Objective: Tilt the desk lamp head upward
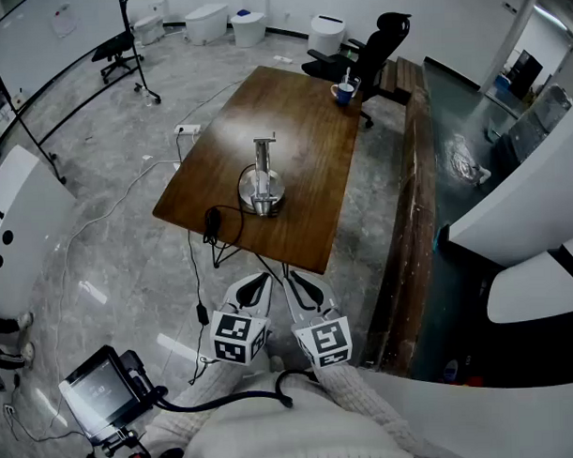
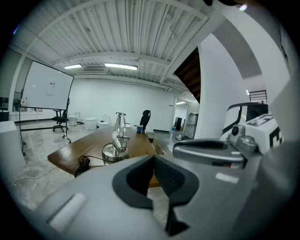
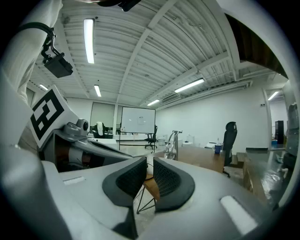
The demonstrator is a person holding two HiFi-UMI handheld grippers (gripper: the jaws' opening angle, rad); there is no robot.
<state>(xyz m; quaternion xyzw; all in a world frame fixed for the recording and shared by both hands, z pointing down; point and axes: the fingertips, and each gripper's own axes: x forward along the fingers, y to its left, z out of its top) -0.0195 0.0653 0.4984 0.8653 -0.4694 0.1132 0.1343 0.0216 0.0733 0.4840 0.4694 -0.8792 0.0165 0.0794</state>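
A silver desk lamp (image 1: pixel 262 181) stands on a brown wooden table (image 1: pixel 306 129), near its front end. Its upright arm rises from a round base, and the head hangs low over that base. The left gripper view shows the lamp (image 2: pixel 117 139) far ahead, as does the right gripper view (image 3: pixel 172 145). Both grippers hover side by side above the floor, short of the table's near corner and apart from the lamp. My left gripper (image 1: pixel 253 290) (image 2: pixel 153 164) is shut and holds nothing. The pads of my right gripper (image 1: pixel 307 290) (image 3: pixel 149 172) stand slightly apart, with nothing between them.
A black plug and cable (image 1: pixel 213 222) lie at the table's front left edge. A blue cup (image 1: pixel 343 93) sits at the far end beside a black office chair (image 1: pixel 376 44). A long wooden bench (image 1: pixel 413 200) runs along the right. A whiteboard (image 1: pixel 45 39) stands far left.
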